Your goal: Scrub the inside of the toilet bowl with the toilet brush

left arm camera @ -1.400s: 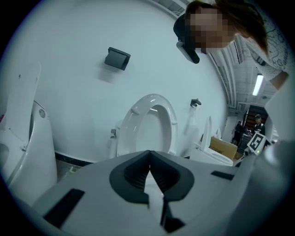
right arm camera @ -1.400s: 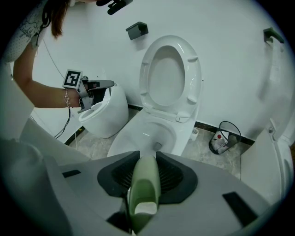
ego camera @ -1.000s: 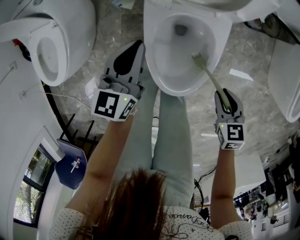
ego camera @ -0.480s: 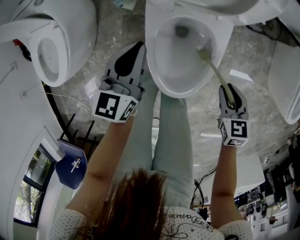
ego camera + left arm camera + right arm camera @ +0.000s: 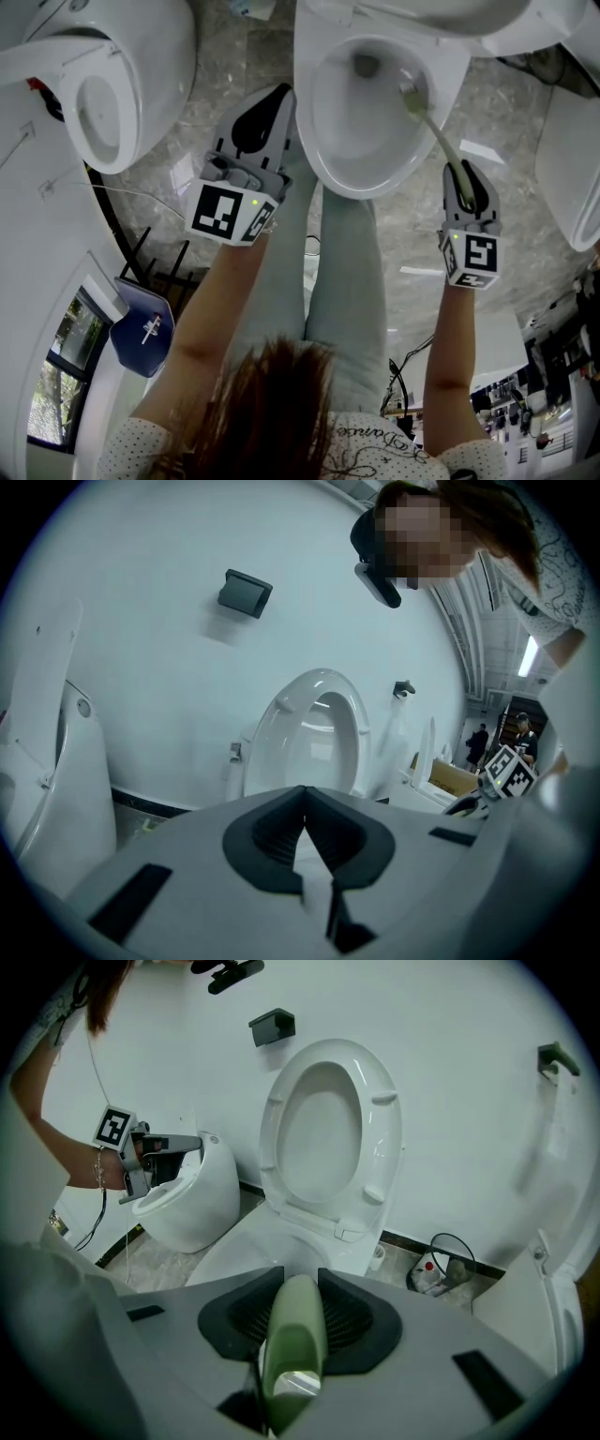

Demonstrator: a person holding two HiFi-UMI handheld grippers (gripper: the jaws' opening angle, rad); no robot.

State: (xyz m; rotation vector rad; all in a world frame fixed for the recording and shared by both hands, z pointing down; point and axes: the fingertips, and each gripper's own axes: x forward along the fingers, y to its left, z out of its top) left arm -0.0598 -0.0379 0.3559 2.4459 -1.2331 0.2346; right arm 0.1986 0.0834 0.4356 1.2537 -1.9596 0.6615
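R gripper [image 5: 465, 173] is clenched on the brush [image 5: 433, 131], w/ the green handle [image 5: 295, 1335] pinched btwn both jaws. R gripper view shows the handle running straight out thru them toward the bowl [image 5: 361, 187].

From the head view, the shaft angles up-left over the bowl's right rim. The brush head sits inside, at the right inner wall, just right of the drain hole [image 5: 364, 64]. Can't tell if the bristles actually touch the porcelain.

L gripper [image 5: 274, 98] is clenched on nothing. Its own view shows the jaws together w/ nothing btwn them. It hangs outside the bowl, just beside the left rim, over the grey stone floor [image 5: 234, 56]. No contact w/ the rim that I can see.

The person's legs [image 5: 342, 272], in pale trousers, stand at the bowl's front, btwn the two grippers.

Seat [image 5: 333, 1133] is up, leaning back toward the white wall [image 5: 450, 1072]. A 2nd toilet [image 5: 103, 94] sits to the left, apart from the bowl, w/ L gripper btwn the two. In R gripper view a wire holder [image 5: 441, 1265] stands on the floor near the toilet base, on the right, by the wall. Something is in it, too small to id.
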